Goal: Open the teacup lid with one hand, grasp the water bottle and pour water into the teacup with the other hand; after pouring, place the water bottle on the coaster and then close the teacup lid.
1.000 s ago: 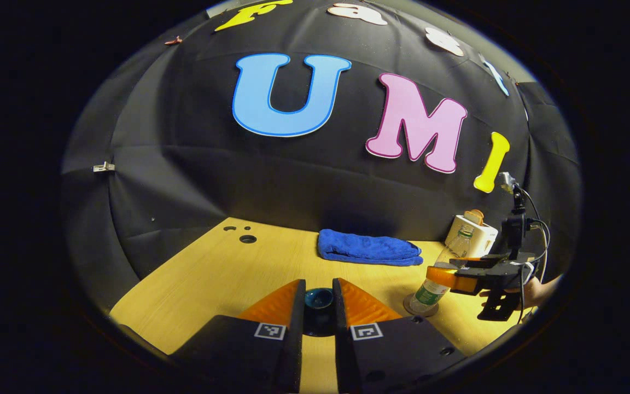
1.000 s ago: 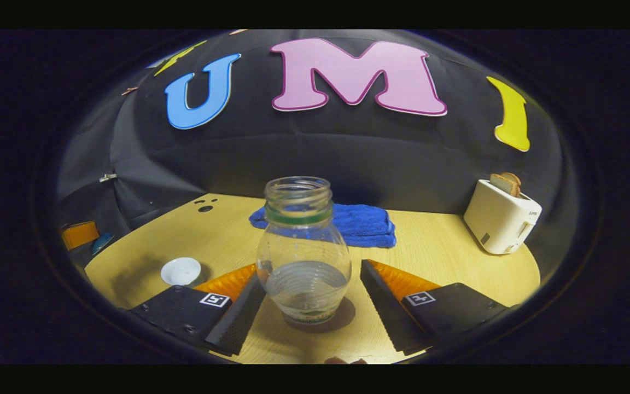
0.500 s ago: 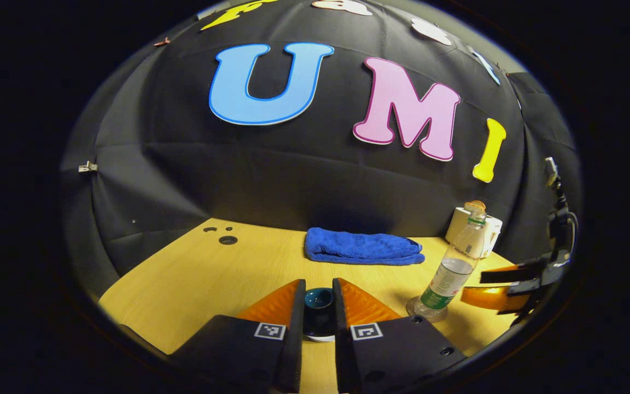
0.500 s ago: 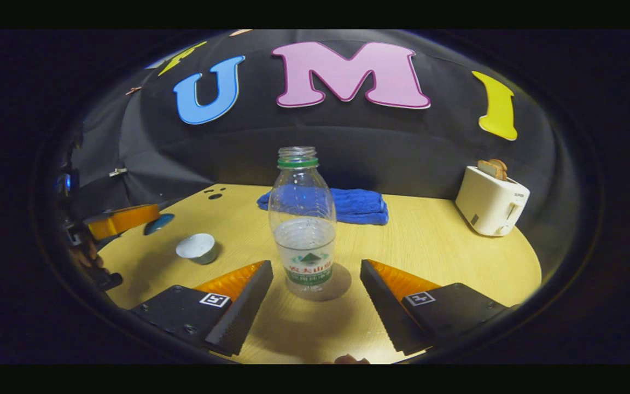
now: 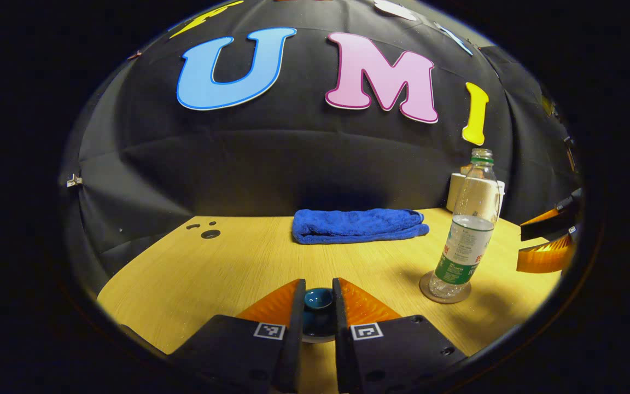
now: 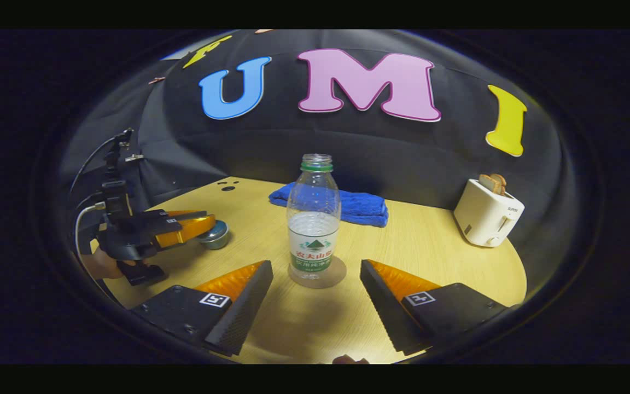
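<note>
Step in hand: closing the cup. Left of the bottle [image 6: 313,219], the left tool [image 5: 318,306] grips the lid [image 5: 318,300] at the cup [image 6: 215,236]. The bottle stands on the coaster [image 6: 337,276]. The right tool [image 6: 315,295] stands spread, empty. Next: seat lid squarely, release.

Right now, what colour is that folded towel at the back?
The towel is bright blue, clearest in the left gripper view.

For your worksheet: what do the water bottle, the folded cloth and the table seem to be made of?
Water bottle: probably clear plastic, since the cloth shows through it.
Folded cloth: soft blue terry-like fabric, with a nubby surface.
Table: light wood or wood-look laminate, with a matte grain pattern.
</note>
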### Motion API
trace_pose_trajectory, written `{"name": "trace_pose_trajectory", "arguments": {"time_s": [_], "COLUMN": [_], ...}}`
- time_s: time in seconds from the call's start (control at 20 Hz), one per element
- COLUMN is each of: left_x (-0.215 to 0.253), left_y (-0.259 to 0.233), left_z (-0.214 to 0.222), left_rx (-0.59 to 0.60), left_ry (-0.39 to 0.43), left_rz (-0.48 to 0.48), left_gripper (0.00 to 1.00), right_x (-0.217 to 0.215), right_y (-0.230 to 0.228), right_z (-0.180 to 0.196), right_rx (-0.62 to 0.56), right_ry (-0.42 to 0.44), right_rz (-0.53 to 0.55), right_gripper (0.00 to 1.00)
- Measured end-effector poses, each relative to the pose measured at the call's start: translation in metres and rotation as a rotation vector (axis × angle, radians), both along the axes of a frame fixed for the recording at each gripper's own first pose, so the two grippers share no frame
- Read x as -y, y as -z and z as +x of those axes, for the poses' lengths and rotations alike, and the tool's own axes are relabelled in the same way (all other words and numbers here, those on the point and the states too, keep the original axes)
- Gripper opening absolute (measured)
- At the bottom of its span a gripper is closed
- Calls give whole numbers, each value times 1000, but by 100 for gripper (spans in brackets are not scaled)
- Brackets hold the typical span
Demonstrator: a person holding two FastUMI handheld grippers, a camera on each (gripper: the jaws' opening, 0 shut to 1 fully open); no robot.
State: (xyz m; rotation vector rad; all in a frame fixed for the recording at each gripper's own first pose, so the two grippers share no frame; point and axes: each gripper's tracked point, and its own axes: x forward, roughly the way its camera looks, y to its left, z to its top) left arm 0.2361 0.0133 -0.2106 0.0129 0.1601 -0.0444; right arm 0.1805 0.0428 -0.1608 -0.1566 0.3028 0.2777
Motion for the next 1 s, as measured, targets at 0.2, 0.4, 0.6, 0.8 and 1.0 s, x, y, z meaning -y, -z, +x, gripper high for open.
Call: {"name": "trace_pose_trajectory", "arguments": {"time_s": [0.2, 0.4, 0.6, 0.8, 1.0], "left_x": [-2, -4, 0, 4, 19], "left_y": [6, 5, -16, -72, -155], "left_z": [3, 0, -21, -63, -104], "left_rx": [-9, -17, -22, -6, 66], "left_ry": [-15, -21, -23, -43, -58], "left_rz": [-2, 7, 19, 21, 86], "left_gripper": [32, 42, 93, 95, 95], "right_x": [-4, -2, 9, 29, 51], "right_y": [14, 12, -5, -50, -108], "right_z": [-1, -2, -10, -28, -53], "right_rx": [-37, -46, -46, 0, 67], "right_ry": [-8, 1, 31, 73, 98], "right_rz": [-6, 15, 51, 93, 133], "right_gripper": [99, 98, 98, 98, 99]}}
